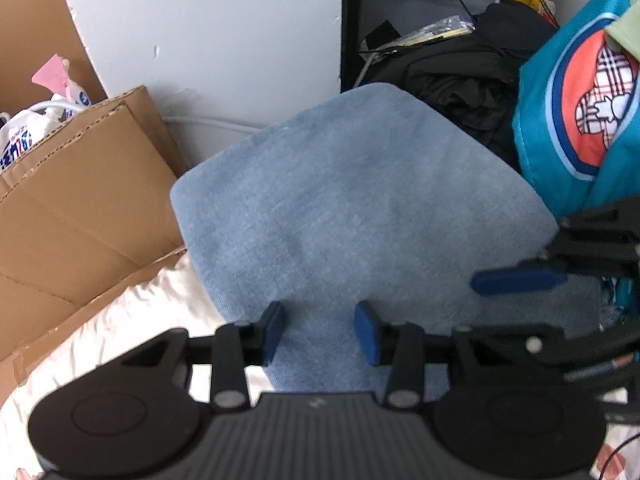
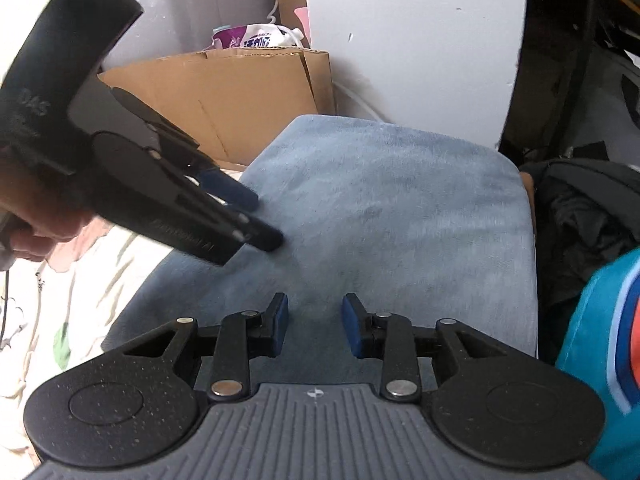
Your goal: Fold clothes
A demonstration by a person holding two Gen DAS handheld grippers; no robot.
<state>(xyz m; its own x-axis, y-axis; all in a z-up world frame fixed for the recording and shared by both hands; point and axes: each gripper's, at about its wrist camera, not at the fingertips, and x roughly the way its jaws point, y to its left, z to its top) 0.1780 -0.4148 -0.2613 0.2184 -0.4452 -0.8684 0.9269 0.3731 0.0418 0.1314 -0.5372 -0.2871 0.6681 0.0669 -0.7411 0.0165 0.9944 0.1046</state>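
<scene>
The left gripper (image 1: 319,330) points steeply down over a folded light blue denim garment (image 1: 360,208), its blue-padded jaws standing moderately apart with nothing between them; the pads hover above the near part of the cloth and no contact can be made out. The garment lies directly ahead of and beneath this tool, folded into a rounded rectangle with smooth edges, and extends away from the fingertips toward a white wall (image 1: 224,32). To the left of the tool a brown cardboard box (image 1: 88,200) stands beside the garment, and a cream patterned sheet (image 1: 132,320) shows beneath the cloth on that side. To the right, a teal cushion with an orange emblem (image 1: 576,112) sits at the garment's far corner, with a heap of dark bags and clothing (image 1: 460,76) beyond it. The right gripper (image 2: 315,326) is likewise angled down over the near end of the same garment, jaws somewhat narrower than the other tool's, parted and empty. In its view the left gripper enters from the left, held in a person's hand (image 2: 36,216), with its fingertips low over the left portion of the denim; whether they touch the cloth cannot be told. In the left wrist view one blue finger of the right gripper (image 1: 520,280) reaches in from the right, over the garment's right edge.
</scene>
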